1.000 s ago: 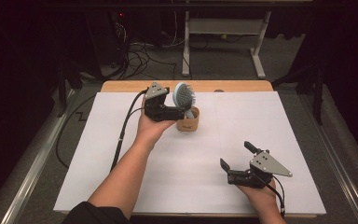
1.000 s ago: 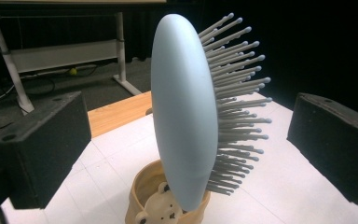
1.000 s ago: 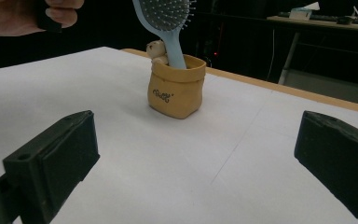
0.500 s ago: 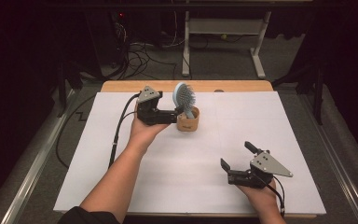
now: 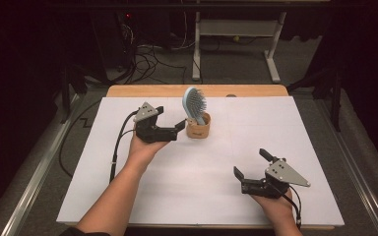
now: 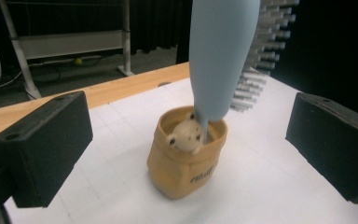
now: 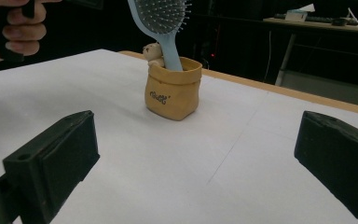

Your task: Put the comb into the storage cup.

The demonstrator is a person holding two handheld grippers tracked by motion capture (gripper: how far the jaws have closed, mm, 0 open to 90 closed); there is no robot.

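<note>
**Brush standing in the little pot**

From the high view, the left hand-held gripper [image 5: 179, 126] is sitting just beside the tan pot [image 5: 198, 129], with its jaws spread apart and holding nothing. The pot is standing on the white bench [image 5: 128, 196], near the far edge. A blue hairbrush [image 5: 195, 103] is sticking up out of the pot, handle down. The right hand-held gripper [image 5: 251, 164] is resting well apart from the pot, near the front, also wide open and empty.

In the left gripper view, the pot [image 6: 182, 163] is sitting between the two black jaws but not touching them. Inside it, a small toy bear [image 6: 186, 135] is peeking out, and the brush [image 6: 221, 56] handle is going down right next to the bear.

In the right gripper view, the pot [image 7: 172, 88] is standing farther off, with the brush [image 7: 161, 18] leaning a little to one side.

The brush looks tall and top-heavy to me. If a jaw is bumping the pot or the brush, the pot could be tipping over, and the bear and brush could be spilling out.
</note>
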